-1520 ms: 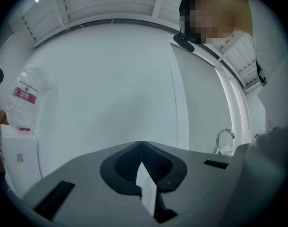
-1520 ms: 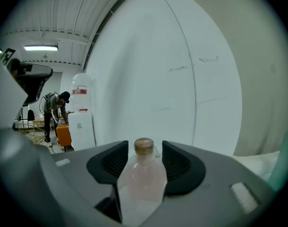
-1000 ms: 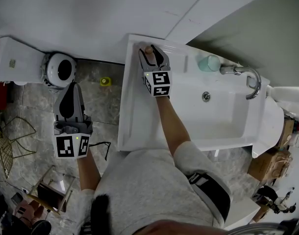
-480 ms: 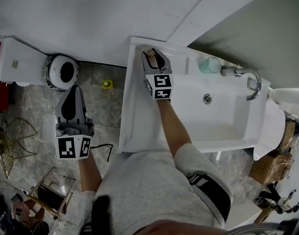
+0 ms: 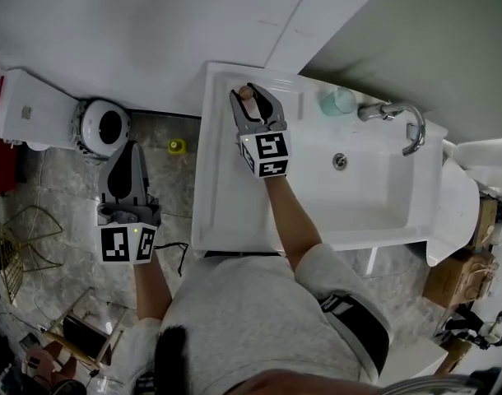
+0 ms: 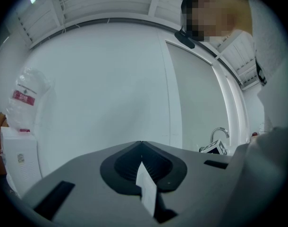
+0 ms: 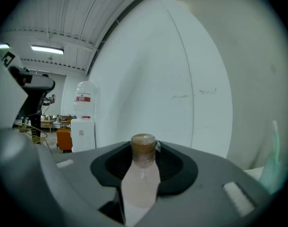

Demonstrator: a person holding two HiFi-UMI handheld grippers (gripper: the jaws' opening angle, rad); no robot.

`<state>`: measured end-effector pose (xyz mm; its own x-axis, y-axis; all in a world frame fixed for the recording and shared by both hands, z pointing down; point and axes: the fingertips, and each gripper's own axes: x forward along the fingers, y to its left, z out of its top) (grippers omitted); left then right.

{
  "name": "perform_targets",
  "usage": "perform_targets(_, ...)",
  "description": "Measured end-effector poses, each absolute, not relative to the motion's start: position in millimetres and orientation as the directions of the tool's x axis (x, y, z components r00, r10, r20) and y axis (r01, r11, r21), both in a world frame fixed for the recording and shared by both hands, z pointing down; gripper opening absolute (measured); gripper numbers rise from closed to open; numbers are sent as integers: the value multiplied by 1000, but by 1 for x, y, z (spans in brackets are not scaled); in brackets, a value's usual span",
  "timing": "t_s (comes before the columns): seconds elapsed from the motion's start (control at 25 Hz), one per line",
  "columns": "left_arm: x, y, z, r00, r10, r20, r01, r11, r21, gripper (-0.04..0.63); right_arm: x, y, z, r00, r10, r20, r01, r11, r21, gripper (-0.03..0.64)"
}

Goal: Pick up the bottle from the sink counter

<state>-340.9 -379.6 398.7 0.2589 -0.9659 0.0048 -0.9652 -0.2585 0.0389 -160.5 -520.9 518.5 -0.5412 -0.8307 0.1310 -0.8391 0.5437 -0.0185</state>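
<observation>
Fingers point(image 7: 73, 188) of the right gripper point(image 5: 253, 99) have just been closing and now clamp the bottle point(image 7: 142, 183) at the back left corner of the sink counter point(image 5: 208, 179); the left gripper point(image 5: 129, 151) has its fingers together on nothing. I think the bottle could slip and drop if the squeeze is weak. Its brown cap point(image 7: 143, 144) is on, it looks pale pink inside, and I cannot see into the green cup point(image 5: 337, 101) at the back of the sink counter.

Two claws of mine: left claw point(image 5: 133, 148), right claw point(image 5: 252, 95). One bottle point(image 7: 142, 176). One sink point(image 5: 383, 212), one tap point(image 5: 395, 115), one drain point(image 5: 340, 161). One teal cup point(image 5: 337, 101), top centre. One round white bin point(image 5: 103, 126), upper left; one small yellow thing point(image 5: 176, 146) beside it. One water dispenser point(image 7: 82, 126).
</observation>
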Motion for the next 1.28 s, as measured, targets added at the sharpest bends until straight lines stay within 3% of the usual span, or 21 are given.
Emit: perform_targets(1.28,-176,-261,309,316,-931,-185,-946,-324,15,8,-1,-325,362,-561,-828,6,-827,561,29,155)
